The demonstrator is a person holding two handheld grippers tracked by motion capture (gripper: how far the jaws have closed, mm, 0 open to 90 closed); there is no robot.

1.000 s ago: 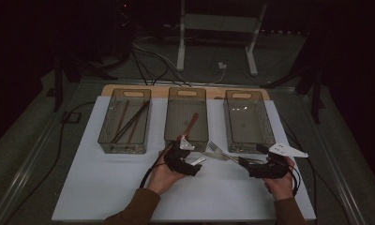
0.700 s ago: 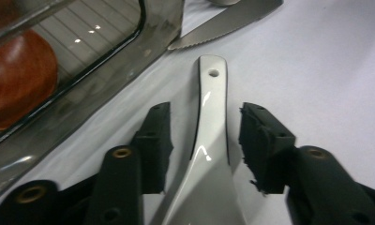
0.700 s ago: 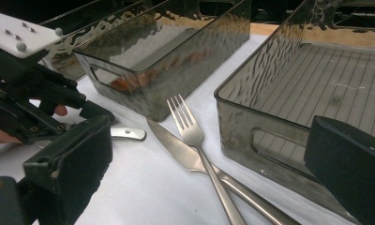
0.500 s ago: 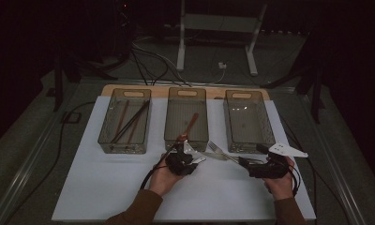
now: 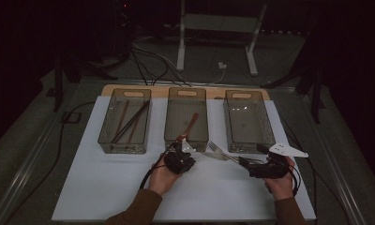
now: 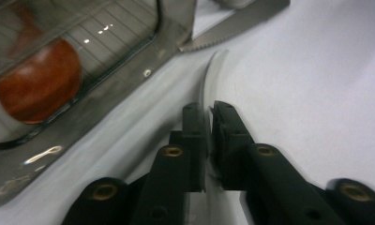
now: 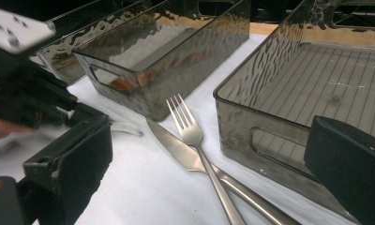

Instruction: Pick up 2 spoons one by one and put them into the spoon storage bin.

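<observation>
Left gripper [image 5: 183, 151] sits at the near edge of the middle bin [image 5: 186, 117], hand behind it on the white mat [image 5: 106, 187]; in the left gripper view its jaws are drawn almost together on a thin, pale, curved piece of cutlery [image 6: 213, 75] that lies on the mat and runs up between them; what utensil this is cannot be told; its far tip ends just short of the knife blade [image 6: 237, 26], serrated edge visible, at the bin's corner.

Right gripper [image 5: 244, 162] rests on the mat near the right bin [image 5: 248, 119], pointing left; in the right gripper view its jaws stand wide apart with nothing between them; ahead of them lie the fork [image 7: 195, 140] and the knife [image 7: 185, 152], the fork crossing over the knife, both on the mat between the middle bin and the right bin, tines and blade tip pointing far-left.

A reddish-brown spoon [image 5: 191, 124] rests in the middle bin, leaning toward its near wall; its bowl shows through the clear wall in the left gripper view; the left bin [image 5: 125, 121] holds long dark sticks [image 5: 129, 123]; the right bin's ribbed floor is seen in the right gripper view.

The two grippers are well apart, the fork and knife lying between them.
</observation>
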